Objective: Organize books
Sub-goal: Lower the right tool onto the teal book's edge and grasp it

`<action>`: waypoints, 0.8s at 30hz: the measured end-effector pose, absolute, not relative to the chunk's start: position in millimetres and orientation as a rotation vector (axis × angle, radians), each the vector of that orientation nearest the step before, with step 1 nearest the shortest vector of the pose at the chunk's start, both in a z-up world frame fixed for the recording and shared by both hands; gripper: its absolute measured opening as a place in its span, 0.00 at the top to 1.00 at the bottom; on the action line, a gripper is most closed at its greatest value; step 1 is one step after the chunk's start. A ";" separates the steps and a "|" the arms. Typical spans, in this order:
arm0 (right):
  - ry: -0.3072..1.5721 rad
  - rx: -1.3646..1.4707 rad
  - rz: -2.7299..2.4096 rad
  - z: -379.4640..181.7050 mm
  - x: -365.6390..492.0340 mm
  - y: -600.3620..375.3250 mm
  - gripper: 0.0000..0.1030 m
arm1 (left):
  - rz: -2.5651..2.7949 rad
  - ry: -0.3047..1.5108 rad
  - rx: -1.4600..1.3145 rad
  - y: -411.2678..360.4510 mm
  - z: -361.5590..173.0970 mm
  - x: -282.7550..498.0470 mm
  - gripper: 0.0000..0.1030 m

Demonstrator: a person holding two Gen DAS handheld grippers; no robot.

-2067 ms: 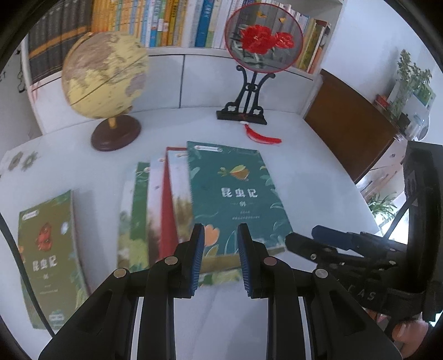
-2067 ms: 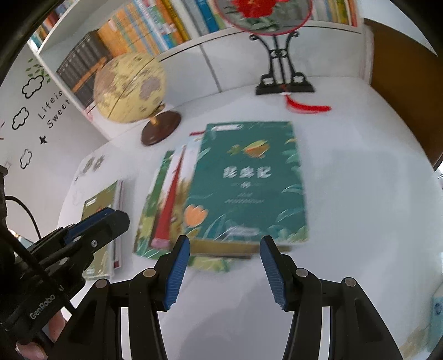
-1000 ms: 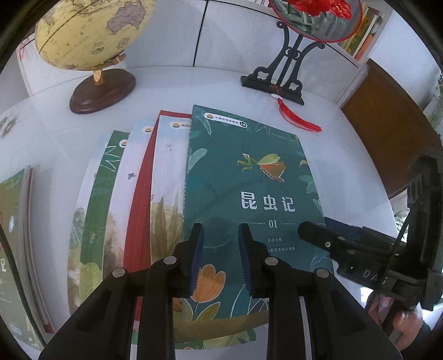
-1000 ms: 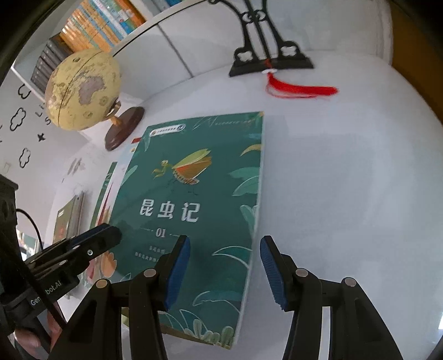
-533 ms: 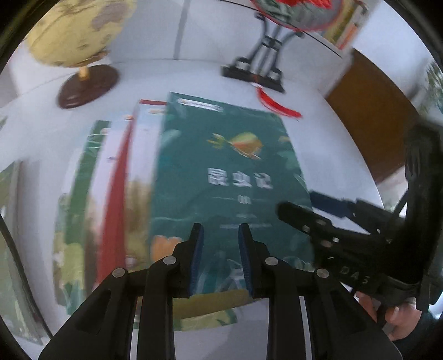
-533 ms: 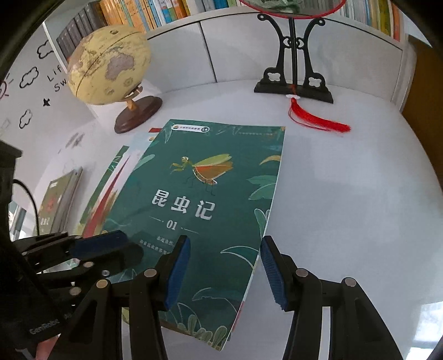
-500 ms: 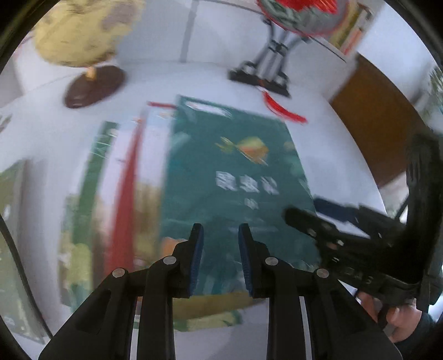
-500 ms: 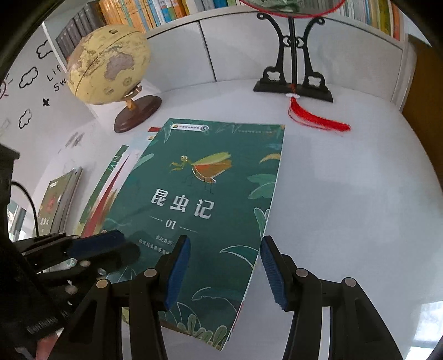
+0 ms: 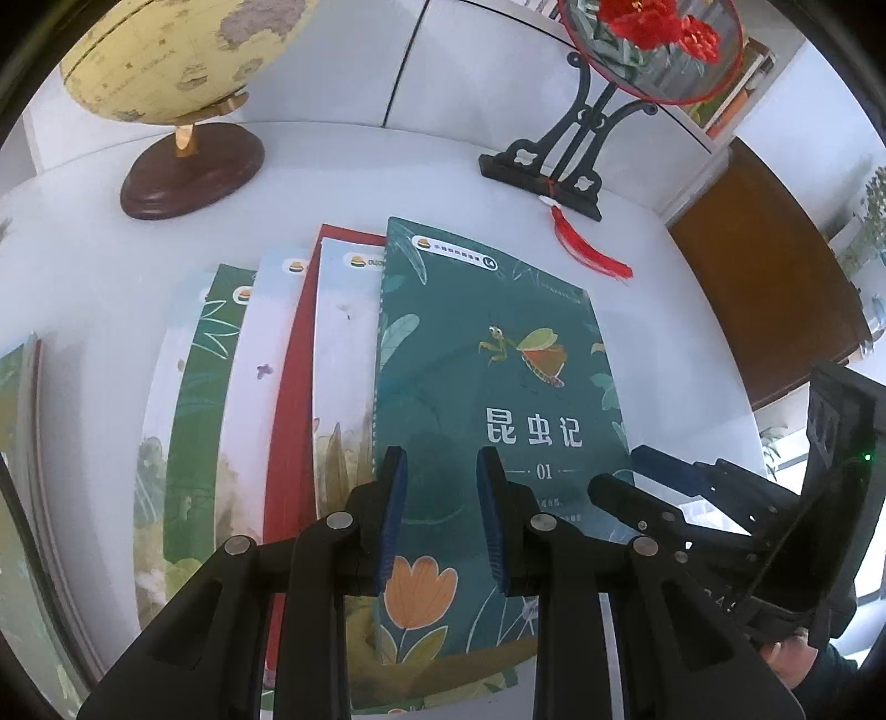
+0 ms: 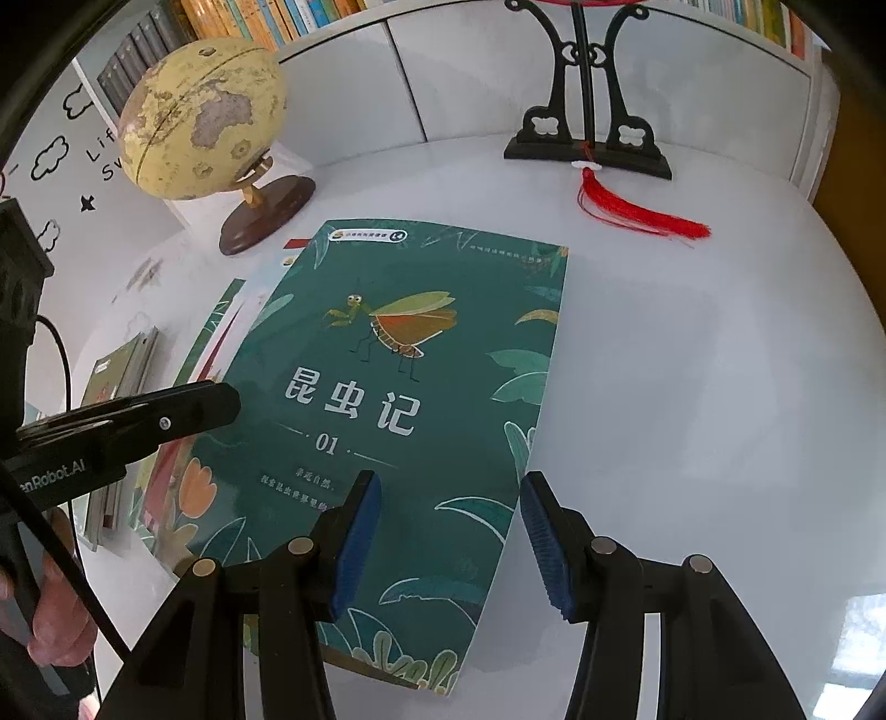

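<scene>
Dark green paperback with a mantis on its cover [image 10: 421, 387] lying flat atop a fanned row of thin picture books [image 9: 288, 421], all on a glossy white table [image 10: 692, 387]. Left gripper [image 9: 437, 526] hovering over the green cover's lower part, blue pads a narrow gap apart, pinching nothing. Right gripper [image 10: 451, 548] poised over the same book's near right corner, jaws spread wider, right edge of the cover showing between them, pads not pressing on it. Second small stack of green-covered books [image 10: 119, 387] off to the left on the table, apart from the fan. Beyond the books, yellow globe on a dark wooden base [image 10: 205, 122] at far left, black carved stand holding a round fan with red flowers [image 9: 565, 160] at far right, its red tassel [image 10: 637, 213] trailing on the table. Shelf of upright book spines [image 10: 232, 16] behind.
</scene>
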State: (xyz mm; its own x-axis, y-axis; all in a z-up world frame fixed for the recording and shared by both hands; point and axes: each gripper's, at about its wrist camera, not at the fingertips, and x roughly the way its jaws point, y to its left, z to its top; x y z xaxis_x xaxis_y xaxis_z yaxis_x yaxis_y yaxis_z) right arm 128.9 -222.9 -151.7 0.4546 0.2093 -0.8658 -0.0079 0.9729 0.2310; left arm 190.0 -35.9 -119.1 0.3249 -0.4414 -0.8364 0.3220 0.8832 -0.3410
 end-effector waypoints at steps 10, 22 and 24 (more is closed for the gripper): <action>1.096 0.206 0.134 -152.0 128.8 -221.9 0.50 | -0.462 1.139 -0.141 -22.4 -125.2 194.9 0.70; 1.058 0.128 0.114 -143.4 123.3 -214.6 0.50 | -0.512 1.135 -0.071 -38.2 -122.9 157.2 0.60; 1.045 0.119 0.122 -137.0 119.2 -211.0 0.50 | -0.513 1.137 -0.077 -34.8 -122.8 145.8 0.60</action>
